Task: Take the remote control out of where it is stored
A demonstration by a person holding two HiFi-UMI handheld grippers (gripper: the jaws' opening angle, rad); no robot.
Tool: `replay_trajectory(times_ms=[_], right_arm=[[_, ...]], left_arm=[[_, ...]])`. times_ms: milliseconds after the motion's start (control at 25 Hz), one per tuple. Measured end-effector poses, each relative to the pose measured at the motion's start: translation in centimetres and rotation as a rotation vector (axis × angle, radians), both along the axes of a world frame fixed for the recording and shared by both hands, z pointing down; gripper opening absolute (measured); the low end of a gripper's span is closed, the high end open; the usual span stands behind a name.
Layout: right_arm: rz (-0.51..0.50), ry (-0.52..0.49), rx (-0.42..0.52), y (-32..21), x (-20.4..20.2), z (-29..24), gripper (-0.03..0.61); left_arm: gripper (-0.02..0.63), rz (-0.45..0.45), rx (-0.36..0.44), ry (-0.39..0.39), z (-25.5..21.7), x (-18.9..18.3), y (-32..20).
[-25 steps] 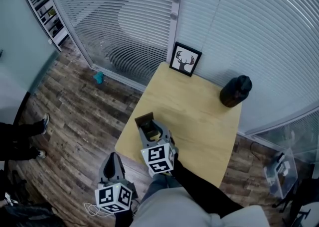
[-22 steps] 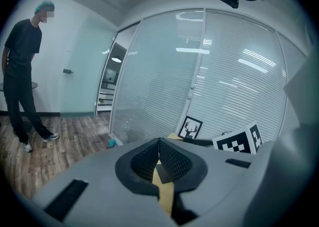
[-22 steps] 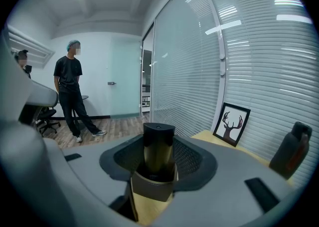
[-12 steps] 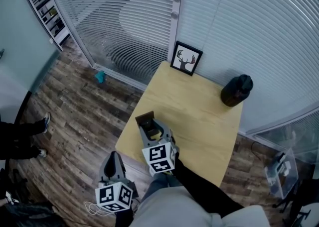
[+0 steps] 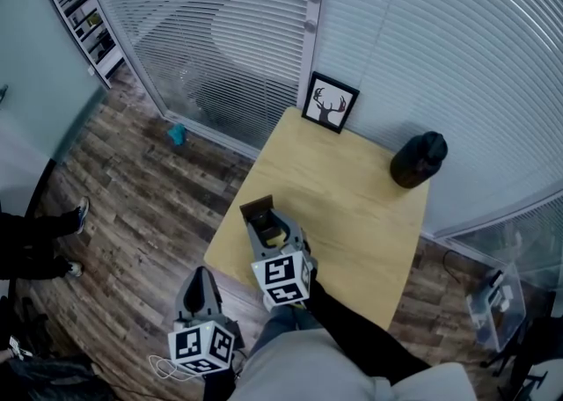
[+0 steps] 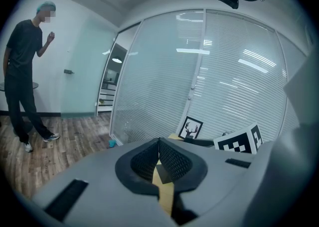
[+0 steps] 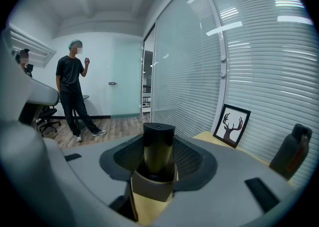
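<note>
A dark, glossy remote control [image 7: 159, 139] stands upright in a small brown holder [image 7: 155, 187] near the front left corner of the wooden table [image 5: 361, 215]. My right gripper [image 7: 159, 159] reaches over that corner, and its ribbed pads lie against both sides of the remote, above the holder's rim. From the head view the holder [image 5: 255, 211] shows just past the right gripper [image 5: 266, 225]; the remote itself is mostly hidden there. My left gripper [image 5: 201, 278] hangs off the table's front left, over the floor, its pads [image 6: 169, 159] together and nothing between them.
A framed deer picture [image 5: 330, 103] leans against the blinds at the table's back. A black jug [image 5: 419, 160] stands at the back right corner. A person [image 7: 73, 96] stands across the room, and someone's legs [image 5: 35, 245] show at left. A plastic box [image 5: 494, 302] sits on the floor.
</note>
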State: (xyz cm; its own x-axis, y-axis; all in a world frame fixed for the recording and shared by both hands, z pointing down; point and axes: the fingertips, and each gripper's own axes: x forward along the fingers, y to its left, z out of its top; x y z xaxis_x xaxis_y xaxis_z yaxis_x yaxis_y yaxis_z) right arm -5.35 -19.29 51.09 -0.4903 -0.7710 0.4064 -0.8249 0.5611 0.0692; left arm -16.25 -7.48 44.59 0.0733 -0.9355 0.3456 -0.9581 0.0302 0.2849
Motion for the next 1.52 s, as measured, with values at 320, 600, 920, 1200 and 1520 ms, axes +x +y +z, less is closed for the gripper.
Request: replay_trajectory(times_ms=[320,600,920,1200,1520], right_arm=[[-0.005,0.003,0.006,0.18,0.01,0.00,0.183],[-0.007,0.011,0.014,0.18,0.01,-0.24,0.184],[-0.026,-0.001,0.029,0.36,-0.26,-0.39,0.183],[-0.027,0.010,0.033,0.42,-0.15,-0.44,0.183],[-0.036,0.006,0.034,0.57,0.08,-0.40,0.184]], left_arm=[[0.008,0.001,0.006,0.002,0.02,0.06,0.15],[0.008,-0.001,0.004,0.004,0.01,0.08,0.21],[0.008,-0.004,0.007,0.006,0.01,0.08,0.22],[0.008,-0.001,0.009,0.000,-0.03,0.15,0.17],[0.008,-0.001,0.007,0.003,-0.07,0.33,0.12]])
